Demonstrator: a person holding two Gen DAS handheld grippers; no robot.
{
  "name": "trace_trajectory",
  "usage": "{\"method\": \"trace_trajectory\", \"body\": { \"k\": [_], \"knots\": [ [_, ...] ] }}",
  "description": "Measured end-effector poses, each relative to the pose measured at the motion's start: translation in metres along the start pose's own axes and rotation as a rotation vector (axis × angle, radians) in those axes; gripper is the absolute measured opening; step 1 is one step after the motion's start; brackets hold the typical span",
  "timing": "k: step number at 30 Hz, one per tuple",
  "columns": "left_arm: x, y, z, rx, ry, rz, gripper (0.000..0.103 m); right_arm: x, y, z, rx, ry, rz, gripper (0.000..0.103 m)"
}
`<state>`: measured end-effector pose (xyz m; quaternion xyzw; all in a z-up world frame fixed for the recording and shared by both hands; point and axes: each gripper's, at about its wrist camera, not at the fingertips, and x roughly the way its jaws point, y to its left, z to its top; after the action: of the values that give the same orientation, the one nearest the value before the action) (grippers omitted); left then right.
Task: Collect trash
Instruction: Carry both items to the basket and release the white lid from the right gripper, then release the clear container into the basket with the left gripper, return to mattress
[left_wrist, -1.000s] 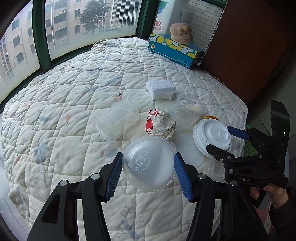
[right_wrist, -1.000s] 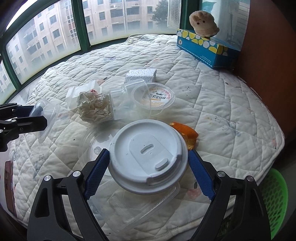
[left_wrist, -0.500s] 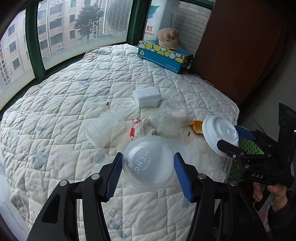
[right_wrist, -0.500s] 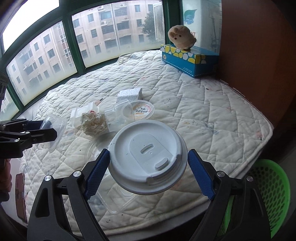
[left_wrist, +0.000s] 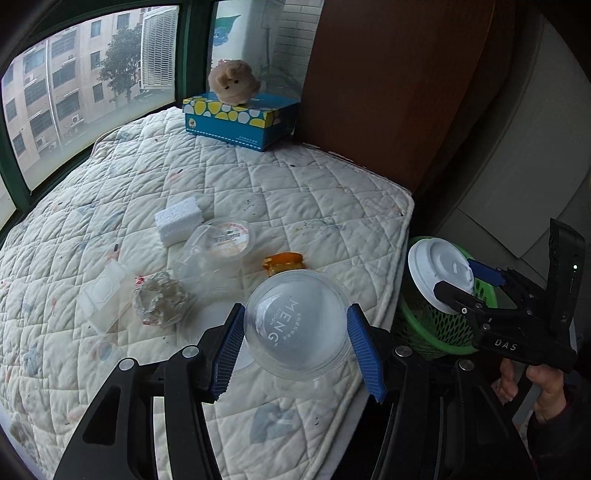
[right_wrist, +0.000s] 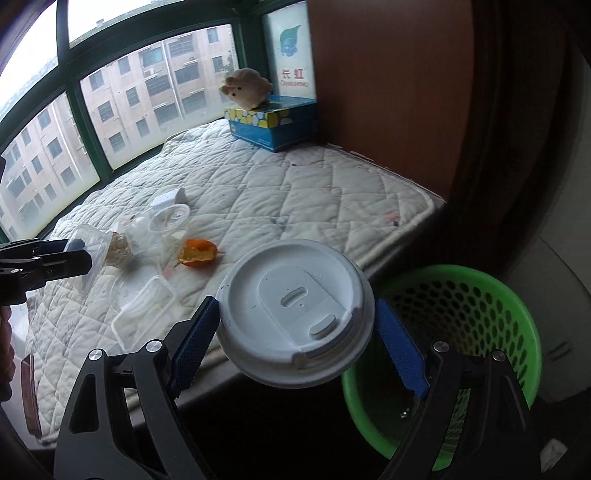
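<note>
- In our left claw (left_wrist: 297, 343) we grip a clear plastic dome lid (left_wrist: 295, 325) printed "MENG", its blue pads pressed on both sides of the rim; it sits at lower centre of the left wrist view.
- Our right claw (right_wrist: 295, 328) is clamped on a white coffee-cup lid (right_wrist: 295, 312), at centre of the right wrist view.
- A second ago both lids hung over the quilted mattress (left_wrist: 258, 192). Now the white lid is over the near rim of the green mesh basket (right_wrist: 461, 317), which fills the lower right of the right wrist view; earlier only a sliver of it showed.
- In the left wrist view the dome lid has come to the mattress's right-hand edge, and the basket (left_wrist: 436, 328) shows just right of it, behind the right claw (left_wrist: 461, 284).
- Left on the mattress, unchanged: an orange peel (right_wrist: 197, 253), a crumpled wrapper (left_wrist: 159, 302), a clear round tub (left_wrist: 225, 240), a white foam block (left_wrist: 177, 219), and a clear rectangular container (right_wrist: 144, 314) by the near edge.
- A tissue box (left_wrist: 240, 120) with a plush toy (left_wrist: 232, 81) on top sits at the far end, upper centre.
</note>
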<state>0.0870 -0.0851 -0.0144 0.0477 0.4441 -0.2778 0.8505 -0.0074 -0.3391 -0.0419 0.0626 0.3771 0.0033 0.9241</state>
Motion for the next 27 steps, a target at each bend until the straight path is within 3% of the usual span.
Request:
{"method": "trace_trajectory", "body": {
  "k": [15,27],
  "knots": [
    [0.045,-0.114,0.021,0.142,0.049,-0.109,0.055,-0.017,-0.126,-0.038,0.151,0.05,-0.198,0.086],
    [0.084,-0.178,0.024,0.217,0.101,-0.157,0.055,-0.043,-0.161,-0.06,0.211,0.024,-0.236,0.09]
  ]
}}
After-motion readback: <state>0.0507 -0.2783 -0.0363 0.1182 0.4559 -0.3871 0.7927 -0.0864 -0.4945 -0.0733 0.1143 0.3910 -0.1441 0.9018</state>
